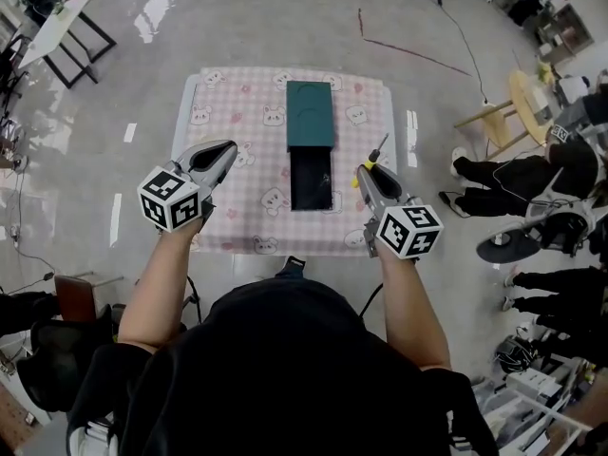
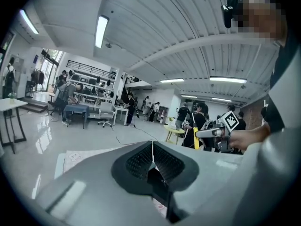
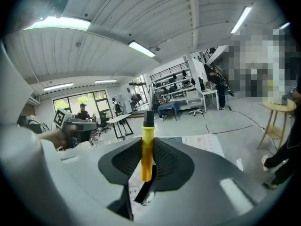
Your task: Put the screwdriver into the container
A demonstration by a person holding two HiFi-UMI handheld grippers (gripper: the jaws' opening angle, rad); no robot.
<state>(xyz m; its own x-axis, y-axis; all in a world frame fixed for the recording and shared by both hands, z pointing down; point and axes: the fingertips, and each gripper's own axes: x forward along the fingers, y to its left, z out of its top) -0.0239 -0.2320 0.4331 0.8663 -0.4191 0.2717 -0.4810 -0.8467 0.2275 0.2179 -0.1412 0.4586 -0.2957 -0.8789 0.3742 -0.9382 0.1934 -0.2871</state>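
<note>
Right gripper view: the right claw (image 3: 148, 154) is clamped on the yellow handle of the screwdriver (image 3: 147, 140). The left claw (image 2: 152, 161) is closed on nothing. Pick-up looks done; delivery remains, into the open container (image 1: 310, 145) at the right claw's ten o'clock on the table (image 1: 228, 112).

left gripper (image 1: 226, 152) jaws together; right gripper (image 1: 366, 173) clamps screwdriver (image 3: 146, 147).

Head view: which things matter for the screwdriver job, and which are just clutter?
In the job:
- screwdriver, clamped in the right claw
- container, on the checked table

Not involved:
- left claw, shut and empty
- wooden stool
- white side table
- bystanders at the right
</note>
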